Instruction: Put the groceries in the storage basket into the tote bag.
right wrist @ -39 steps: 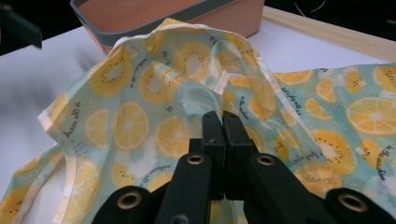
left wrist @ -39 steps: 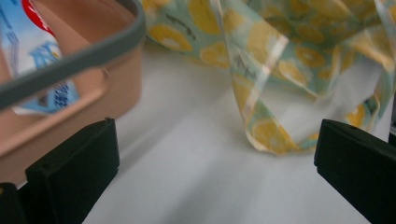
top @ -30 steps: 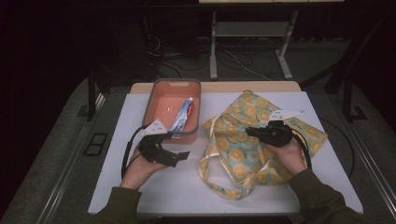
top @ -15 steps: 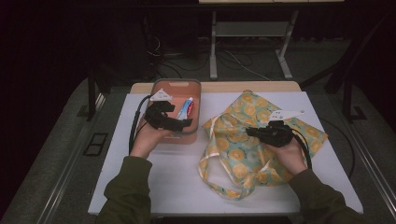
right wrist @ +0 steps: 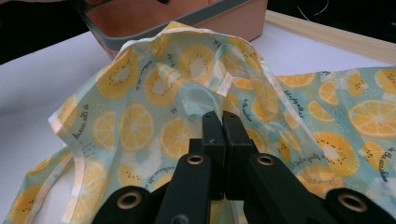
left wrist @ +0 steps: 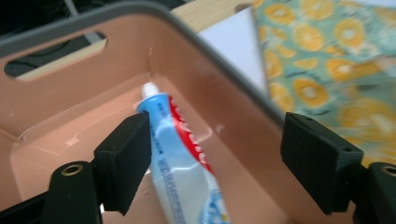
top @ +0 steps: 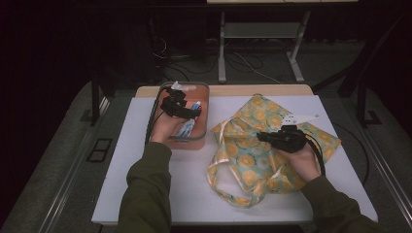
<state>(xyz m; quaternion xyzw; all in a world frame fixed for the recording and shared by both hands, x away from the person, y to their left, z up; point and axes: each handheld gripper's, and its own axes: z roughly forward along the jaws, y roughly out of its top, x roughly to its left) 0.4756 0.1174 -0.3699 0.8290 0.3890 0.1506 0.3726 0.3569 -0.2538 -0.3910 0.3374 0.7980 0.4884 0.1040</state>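
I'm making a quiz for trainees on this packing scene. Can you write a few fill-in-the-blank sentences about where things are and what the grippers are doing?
1. The toothpaste tube lies inside the pink ____.
2. The right gripper is shut on the ____ printed with orange slices.
3. The left gripper hangs over the tube with its jaws ____.
4. The bag lies on the white ____.

Missing words: bin; bag; open; table

A dim lab: white-topped table (top: 145, 194), floor cables (top: 243, 60).
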